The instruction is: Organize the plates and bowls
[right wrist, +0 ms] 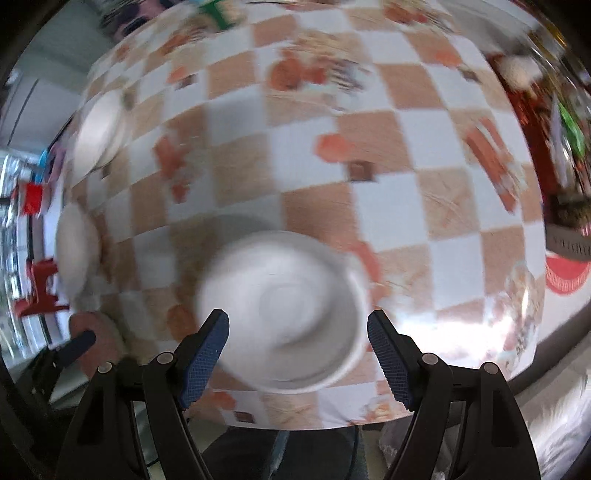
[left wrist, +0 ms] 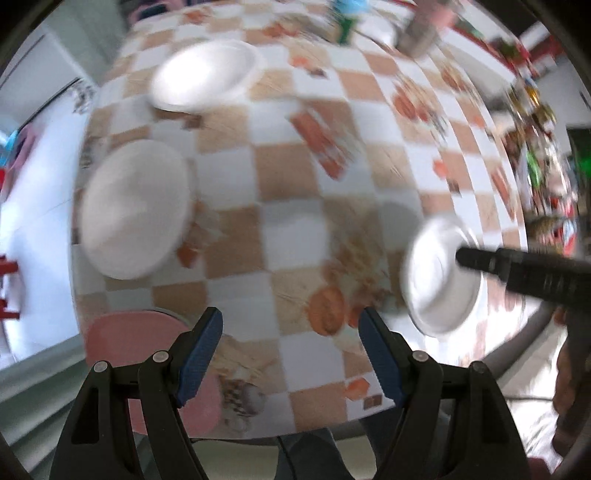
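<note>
Both views are blurred by motion. A white bowl (right wrist: 280,325) sits on the checkered tablecloth right in front of my open right gripper (right wrist: 298,354), its near side between the fingertips; the same bowl (left wrist: 439,273) shows at the right of the left wrist view, under the right gripper's finger (left wrist: 480,260). My left gripper (left wrist: 291,354) is open and empty above the table's near edge. A white plate (left wrist: 135,208) lies at the left, a white bowl (left wrist: 205,75) behind it, and a pink plate (left wrist: 129,343) by the left fingertip.
The round table's checkered cloth (left wrist: 295,229) spreads between the dishes. A metal cup (left wrist: 419,33) and colourful packets (left wrist: 539,147) crowd the far and right edges. A red plate (right wrist: 565,277) lies at the right edge in the right wrist view.
</note>
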Demonstrator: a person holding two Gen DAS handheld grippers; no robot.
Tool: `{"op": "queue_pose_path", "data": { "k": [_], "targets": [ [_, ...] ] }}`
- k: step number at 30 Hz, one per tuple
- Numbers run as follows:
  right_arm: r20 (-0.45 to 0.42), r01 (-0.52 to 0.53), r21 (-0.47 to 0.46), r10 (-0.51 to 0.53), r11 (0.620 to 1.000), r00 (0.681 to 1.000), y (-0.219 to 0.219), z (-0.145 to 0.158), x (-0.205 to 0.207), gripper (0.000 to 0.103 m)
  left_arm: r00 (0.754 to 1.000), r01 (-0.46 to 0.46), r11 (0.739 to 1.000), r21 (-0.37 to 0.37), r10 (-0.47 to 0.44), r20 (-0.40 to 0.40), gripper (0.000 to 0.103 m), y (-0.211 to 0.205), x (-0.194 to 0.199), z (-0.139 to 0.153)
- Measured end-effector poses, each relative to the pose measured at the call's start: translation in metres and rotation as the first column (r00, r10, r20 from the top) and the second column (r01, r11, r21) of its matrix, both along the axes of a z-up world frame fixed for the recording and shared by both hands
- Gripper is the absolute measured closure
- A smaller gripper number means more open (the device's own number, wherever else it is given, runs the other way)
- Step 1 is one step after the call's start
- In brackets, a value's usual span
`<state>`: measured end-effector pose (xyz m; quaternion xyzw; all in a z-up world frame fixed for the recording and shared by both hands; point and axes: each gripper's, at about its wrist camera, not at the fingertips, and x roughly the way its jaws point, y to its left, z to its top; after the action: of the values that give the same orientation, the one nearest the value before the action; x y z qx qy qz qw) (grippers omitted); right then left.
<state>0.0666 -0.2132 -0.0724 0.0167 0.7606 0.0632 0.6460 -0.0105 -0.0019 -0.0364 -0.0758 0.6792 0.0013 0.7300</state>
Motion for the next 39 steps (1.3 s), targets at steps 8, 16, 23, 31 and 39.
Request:
{"op": "queue_pose_path", "data": {
  "k": [8,16,23,31,39],
  "targets": [
    [0.001,-0.175,0.041,0.175,0.984,0.985,0.087,0.002,0.002,0.024,0.975,-0.221,0.974,0.041,0.219,0.042,0.024,0.082,0.016,0.002],
    [-0.028,-0.279,0.077,0.281,0.957,0.959,0.158,-0.018,0.004,0.024,0.914,-0.406,0.912,0.059,0.406,0.015,0.024,0.157,0.022,-0.022],
    [-0.043,-0.305,0.097,0.310,0.947,0.950,0.204,-0.038,0.014,0.024,0.900,-0.433,0.898,0.080,0.435,-0.022,0.024,0.181,0.034,-0.048],
    [-0.045,-0.314,0.091,0.319,0.945,0.947,0.241,-0.064,0.032,0.024,0.915,-0.392,0.911,0.131,0.400,-0.046,0.024,0.182,0.051,-0.075],
    [-0.051,-0.334,0.092,0.340,0.938,0.939,0.260,-0.085,0.036,0.026,0.919,-0.378,0.919,0.113,0.387,-0.070,0.047,0.180,0.058,-0.088]
  ]
}}
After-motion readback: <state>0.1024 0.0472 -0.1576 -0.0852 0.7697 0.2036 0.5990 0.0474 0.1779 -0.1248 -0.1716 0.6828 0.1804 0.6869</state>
